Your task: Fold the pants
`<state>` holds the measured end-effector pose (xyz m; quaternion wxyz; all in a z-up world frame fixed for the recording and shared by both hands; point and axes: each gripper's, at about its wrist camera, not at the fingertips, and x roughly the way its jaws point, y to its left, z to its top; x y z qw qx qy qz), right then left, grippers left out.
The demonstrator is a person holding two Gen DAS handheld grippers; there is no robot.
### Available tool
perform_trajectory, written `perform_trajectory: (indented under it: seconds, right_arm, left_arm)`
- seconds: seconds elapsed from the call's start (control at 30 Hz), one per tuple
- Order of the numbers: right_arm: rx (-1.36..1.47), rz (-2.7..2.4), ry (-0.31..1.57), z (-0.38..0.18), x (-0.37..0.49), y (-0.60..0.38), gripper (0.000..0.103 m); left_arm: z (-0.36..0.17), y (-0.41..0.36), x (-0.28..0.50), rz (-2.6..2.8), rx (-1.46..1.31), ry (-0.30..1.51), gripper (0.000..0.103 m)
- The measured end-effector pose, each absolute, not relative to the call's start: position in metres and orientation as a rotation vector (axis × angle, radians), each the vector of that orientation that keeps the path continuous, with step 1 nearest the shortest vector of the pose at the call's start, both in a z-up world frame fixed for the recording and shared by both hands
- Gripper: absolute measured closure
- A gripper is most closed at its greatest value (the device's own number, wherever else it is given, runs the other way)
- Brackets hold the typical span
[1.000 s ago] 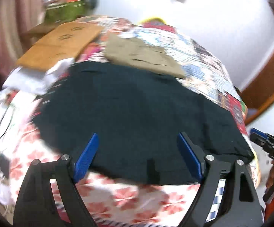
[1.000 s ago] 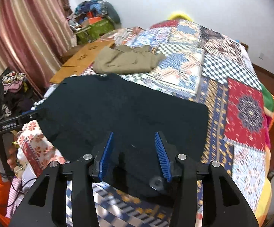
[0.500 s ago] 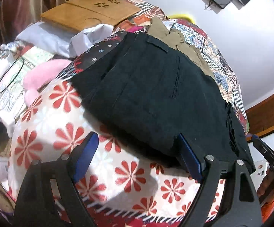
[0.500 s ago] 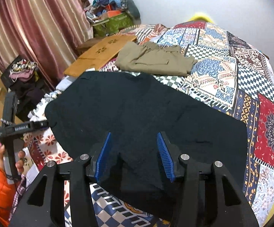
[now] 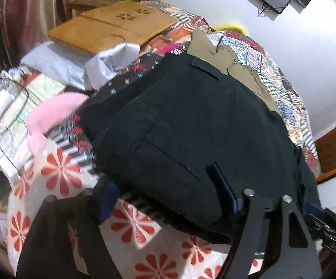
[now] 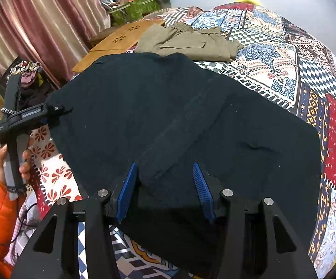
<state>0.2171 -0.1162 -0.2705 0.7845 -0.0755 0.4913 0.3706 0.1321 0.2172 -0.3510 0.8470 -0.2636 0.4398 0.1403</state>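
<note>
So right now the black pants [image 6: 179, 116] are spread flat on the patchwork bedspread [image 6: 295, 58], near edge hanging by me. My left gripper [image 5: 168, 193] has just been closing down around the left corner of the fabric, cloth sits between the jaws, but I can't tell if the pads actually bite yet. Right gripper [image 6: 165, 188] is parted with a ridge of cloth between the fingers, not clamped as far as I can see. My worry: left side grabs before the right, so one corner lifts alone and the fold goes crooked. Could also pinch the bedspread under the pants and drag it along. Khaki pants [image 6: 186, 44] sit just behind, touching the far edge, might get bumped
</note>
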Motion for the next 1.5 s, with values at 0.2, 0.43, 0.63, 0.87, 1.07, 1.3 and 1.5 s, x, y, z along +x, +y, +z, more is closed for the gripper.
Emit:
perform_trajectory:
  seconds: [0.2, 0.43, 0.63, 0.87, 1.07, 1.3, 1.5]
  right_arm:
    - [-0.172, 0.805, 1.054, -0.27, 0.214, -0.115, 0.056]
    - [-0.133, 0.808, 1.074, -0.266, 0.219, -0.117, 0.056]
    - [-0.109, 0.832, 1.049, -0.255, 0.224, -0.112, 0.056]
    - [-0.123, 0.89, 1.135, -0.279, 0.224, -0.1, 0.053]
    - [-0.045, 0.877, 1.113, -0.266, 0.229, -0.117, 0.053]
    - [0.028, 0.813, 1.059, -0.252, 0.235, -0.158, 0.053]
    - [0.051, 0.791, 1.078, -0.26, 0.233, -0.17, 0.053]
  left_arm:
    - [-0.348, 0.218, 0.14, 0.329, -0.486, 0.902, 0.06]
    - [-0.334, 0.211, 0.137, 0.303, -0.378, 0.889, 0.071]
    - [-0.313, 0.203, 0.132, 0.295, -0.312, 0.859, 0.075]
    - [-0.271, 0.189, 0.13, 0.266, -0.248, 0.777, 0.08]
    - [-0.227, 0.165, 0.137, 0.203, -0.194, 0.689, 0.085]
    - [-0.218, 0.147, 0.153, 0.205, -0.125, 0.71, 0.085]
    - [-0.256, 0.186, 0.144, 0.298, -0.213, 0.802, 0.082]
